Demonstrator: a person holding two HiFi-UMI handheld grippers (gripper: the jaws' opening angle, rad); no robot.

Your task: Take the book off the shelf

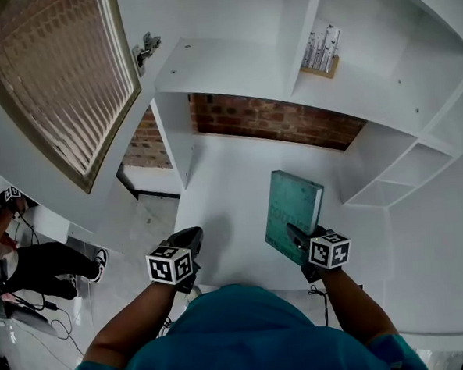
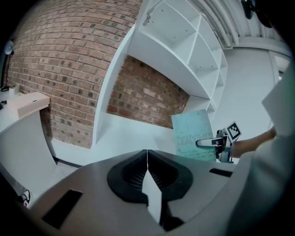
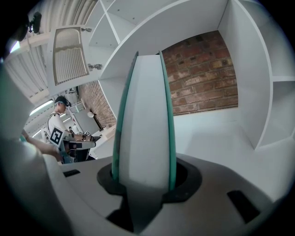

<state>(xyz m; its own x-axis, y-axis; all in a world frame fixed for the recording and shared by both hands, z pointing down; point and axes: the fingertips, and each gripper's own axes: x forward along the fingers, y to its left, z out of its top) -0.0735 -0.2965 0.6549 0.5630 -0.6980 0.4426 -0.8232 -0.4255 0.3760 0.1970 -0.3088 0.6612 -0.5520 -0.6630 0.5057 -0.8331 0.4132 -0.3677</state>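
A: How are the hands placed?

B: Both forearms reach forward from a teal shirt, and each gripper tips forward and somewhat down. The left gripper [image 1: 189, 239] has its jaws together with nothing between them. It hangs over the near edge of the white table [image 1: 227, 180], well left of the book.

A: And the right one?

B: The right gripper [image 1: 295, 235] is clamped on the teal book [image 1: 293, 212], one jaw on each cover, with the pale page edge facing its camera. The book stands upright, out of the shelf unit [image 1: 382, 93] and over the table. I can't tell whether its lower edge touches the table.

A: What's around it?

B: There is a brick wall [image 1: 274, 119] behind, an open cabinet door [image 1: 60, 73] with a woven panel at upper left, and a small holder of books [image 1: 321, 53] in a compartment above. Another person [image 1: 33, 267] is on the far left. Nothing stands in front of the book.

A: Any writing?

B: The cover lettering looks like "DEADLINE", but it is blurred.
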